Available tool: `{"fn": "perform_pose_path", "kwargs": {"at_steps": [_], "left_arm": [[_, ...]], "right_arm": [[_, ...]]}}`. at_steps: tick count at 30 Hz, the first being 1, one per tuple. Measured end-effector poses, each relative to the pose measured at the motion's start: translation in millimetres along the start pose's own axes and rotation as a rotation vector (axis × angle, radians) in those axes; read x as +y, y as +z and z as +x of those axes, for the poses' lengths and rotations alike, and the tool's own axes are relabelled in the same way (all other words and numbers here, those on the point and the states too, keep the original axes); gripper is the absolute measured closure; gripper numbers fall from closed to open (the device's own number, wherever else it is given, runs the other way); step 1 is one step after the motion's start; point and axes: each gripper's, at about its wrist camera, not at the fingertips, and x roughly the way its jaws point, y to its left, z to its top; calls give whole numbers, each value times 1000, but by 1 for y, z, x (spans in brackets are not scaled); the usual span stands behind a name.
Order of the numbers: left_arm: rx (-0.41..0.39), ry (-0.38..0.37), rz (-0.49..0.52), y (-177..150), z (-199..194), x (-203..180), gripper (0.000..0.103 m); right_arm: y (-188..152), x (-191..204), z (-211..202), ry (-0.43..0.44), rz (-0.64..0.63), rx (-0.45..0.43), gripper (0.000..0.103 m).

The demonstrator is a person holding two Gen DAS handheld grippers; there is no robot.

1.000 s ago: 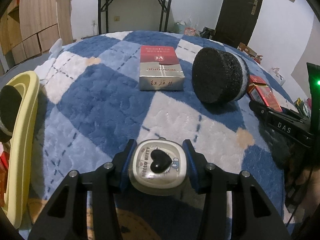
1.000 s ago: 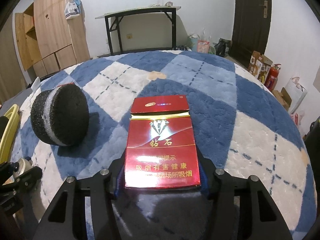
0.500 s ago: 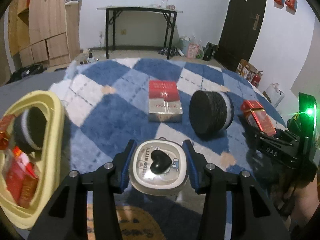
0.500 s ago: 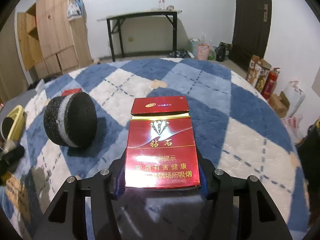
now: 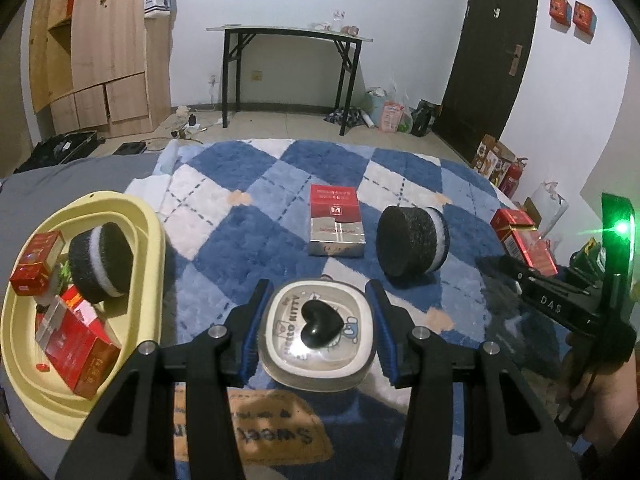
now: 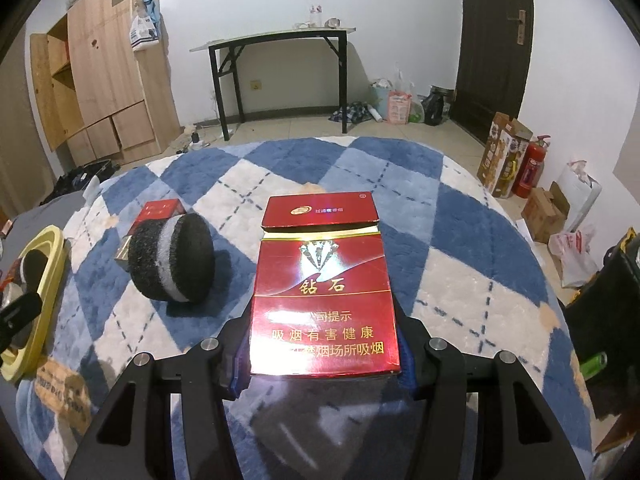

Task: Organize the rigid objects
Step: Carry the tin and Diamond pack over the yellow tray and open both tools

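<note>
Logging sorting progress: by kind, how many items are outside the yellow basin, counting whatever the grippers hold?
Cigarette packs: 2, a red-and-silver pack on the rug and a red pack in the right gripper
Black round sponge: 1, on the rug
Hello Kitty box: 1, in the left gripper
Total: 4

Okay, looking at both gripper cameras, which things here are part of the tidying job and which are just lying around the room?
Part of the job:
- Hello Kitty container in the left gripper
- red cigarette pack in the right gripper
- black sponge puck on the rug
- red-and-silver pack on the rug
- yellow basin, partly filled

Just lying about:
- black folding table
- fire extinguisher
- wooden cabinet
</note>
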Motion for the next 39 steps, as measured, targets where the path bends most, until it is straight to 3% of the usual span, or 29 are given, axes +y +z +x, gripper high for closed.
{"fn": "perform_pose_path", "kwargs": {"at_steps": [8, 12, 15, 22, 26, 33, 39], "left_arm": [[35, 35, -35, 2, -17, 11, 54], [-22, 78, 24, 23, -61, 32, 54], [-73, 98, -4, 37, -96, 61, 54], [-154, 226, -114, 41, -143, 139, 54], [-175, 325, -106, 35, -148, 177, 54], [-77, 317, -247, 12, -118, 244, 54], [47, 282, -324, -21, -73, 277, 54]], "right_arm": [[3, -5, -4, -4, 12, 12, 48], [16, 3, -27, -11, -18, -35, 48], [28, 23, -56, 33, -48, -92, 48], [32, 116, -112, 231, -193, -150, 48], [24, 176, -125, 312, -299, -148, 48], [14, 276, -114, 487, -438, -63, 48], [-1, 339, -76, 547, -538, 61, 48]]}}
